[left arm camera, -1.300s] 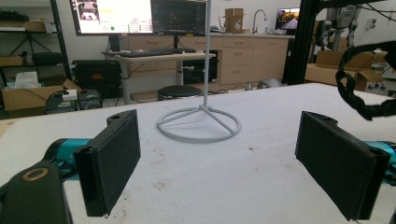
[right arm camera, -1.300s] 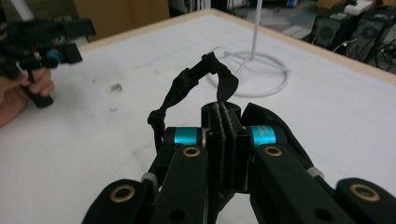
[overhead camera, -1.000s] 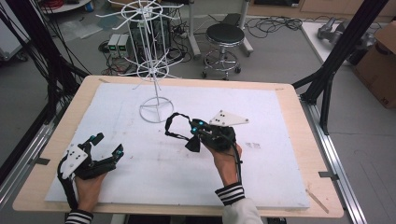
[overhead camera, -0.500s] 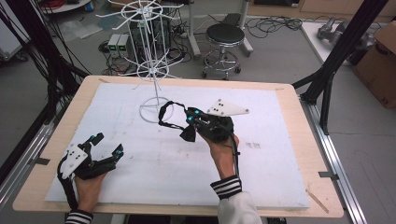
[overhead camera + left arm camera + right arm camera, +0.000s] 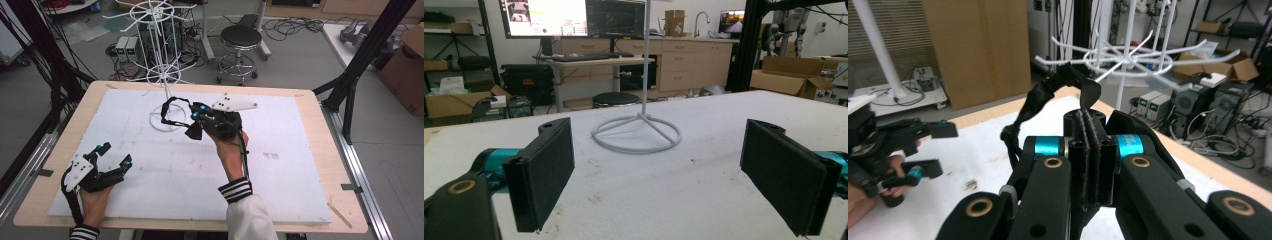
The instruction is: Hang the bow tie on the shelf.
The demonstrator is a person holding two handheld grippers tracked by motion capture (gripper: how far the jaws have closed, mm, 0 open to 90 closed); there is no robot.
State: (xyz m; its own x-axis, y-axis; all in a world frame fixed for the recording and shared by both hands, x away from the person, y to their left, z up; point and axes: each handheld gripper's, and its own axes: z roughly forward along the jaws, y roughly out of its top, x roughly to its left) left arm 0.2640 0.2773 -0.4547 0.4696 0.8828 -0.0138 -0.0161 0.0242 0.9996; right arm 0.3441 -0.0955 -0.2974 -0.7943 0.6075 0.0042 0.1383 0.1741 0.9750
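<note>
Fingers of my right gripper pinch a black strap beside the white wire rack. My left gripper gapes empty on the white mat, a stool beyond the rack.

The mat is white on a pale wood table. The rack is white wire. Both grippers, left and right, are black with teal accents and a grey-white plate. The strap is black. The sleeve is white, its cuff striped black and white.
</note>
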